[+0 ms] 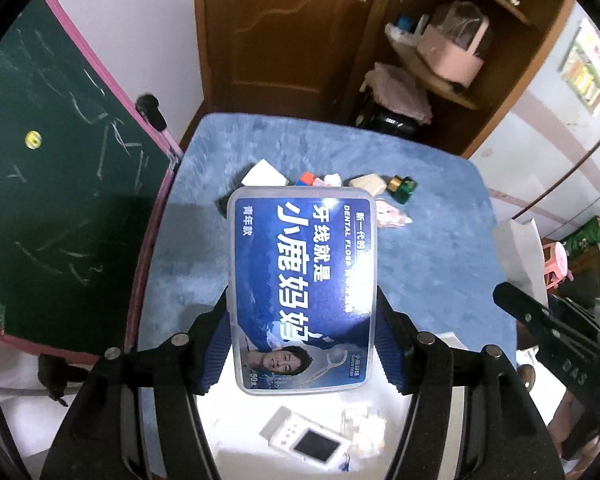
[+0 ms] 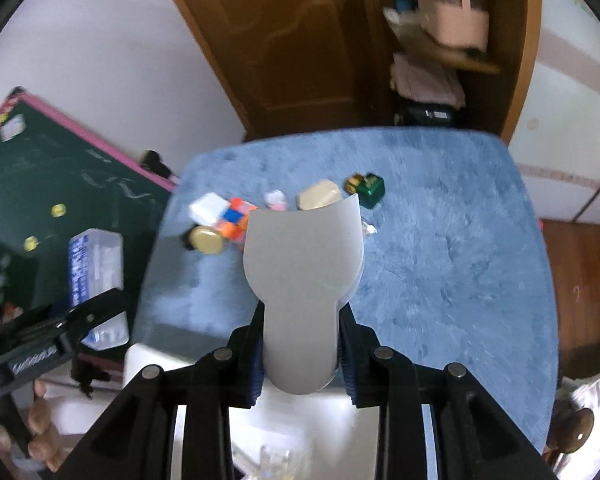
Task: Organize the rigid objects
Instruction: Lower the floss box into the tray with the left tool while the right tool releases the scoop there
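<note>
Left tool (image 1: 302, 344) pinching clear plastic floss box (image 1: 302, 280), blue label, held above fuzzy blue desk (image 1: 440, 264). Right tool (image 2: 302, 356) clamped on smooth grey scoop-shaped piece (image 2: 304, 280), also aloft. Far desk edge: colour cube (image 2: 236, 220), cream block (image 2: 320, 194), green bottle (image 2: 370, 190), white box (image 2: 208, 208). Chalkboard (image 1: 60, 180) left.

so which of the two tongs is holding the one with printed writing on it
The left tongs, clamping the blue-labelled dental floss box; the right tongs hold a plain grey scoop.
</note>
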Motion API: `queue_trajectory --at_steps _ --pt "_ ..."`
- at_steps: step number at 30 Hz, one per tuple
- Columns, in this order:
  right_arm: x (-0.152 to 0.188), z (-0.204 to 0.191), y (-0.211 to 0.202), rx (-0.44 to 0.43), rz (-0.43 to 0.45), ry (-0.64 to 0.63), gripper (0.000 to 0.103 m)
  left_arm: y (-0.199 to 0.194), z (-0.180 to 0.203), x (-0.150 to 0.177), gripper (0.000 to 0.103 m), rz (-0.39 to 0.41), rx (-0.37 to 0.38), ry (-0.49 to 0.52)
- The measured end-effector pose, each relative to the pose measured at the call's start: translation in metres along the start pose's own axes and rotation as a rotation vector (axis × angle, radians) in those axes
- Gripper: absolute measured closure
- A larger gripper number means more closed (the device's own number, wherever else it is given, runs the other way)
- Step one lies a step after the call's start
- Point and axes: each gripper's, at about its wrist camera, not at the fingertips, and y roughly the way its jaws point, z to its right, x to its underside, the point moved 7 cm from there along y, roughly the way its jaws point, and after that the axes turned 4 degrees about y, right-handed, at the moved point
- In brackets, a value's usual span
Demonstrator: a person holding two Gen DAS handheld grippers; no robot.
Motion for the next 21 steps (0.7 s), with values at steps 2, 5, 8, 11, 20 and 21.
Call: queue_trajectory --at_steps 2,5,8,11,20,21 --pt "0.009 -0.008 -0.02 -0.01 0.033 -0.028 0.072 -0.017 0.002 0.006 0.037 0.024 -0.001 0.006" --pt "0.025 -0.019 -0.056 -0.006 0.091 -0.077 0.072 -0.039 0.003 0.018 0.037 0.057 -0.008 0.001" --pt "0.042 -0.025 -0.081 0.004 0.136 -0.109 0.072 -0.053 0.003 0.031 0.037 0.082 -0.016 -0.005" --pt "0.058 -0.03 -0.099 -0.007 0.159 -0.122 0.072 -0.061 0.004 0.046 0.037 0.096 -0.038 0.003" --pt "0.111 -0.042 -0.107 0.021 0.168 -0.222 0.072 -0.038 0.001 0.106 0.037 0.039 -0.137 0.025" --pt "0.119 -0.041 -0.102 0.027 0.153 -0.225 0.072 -0.034 0.0 0.112 0.037 0.032 -0.144 0.026"
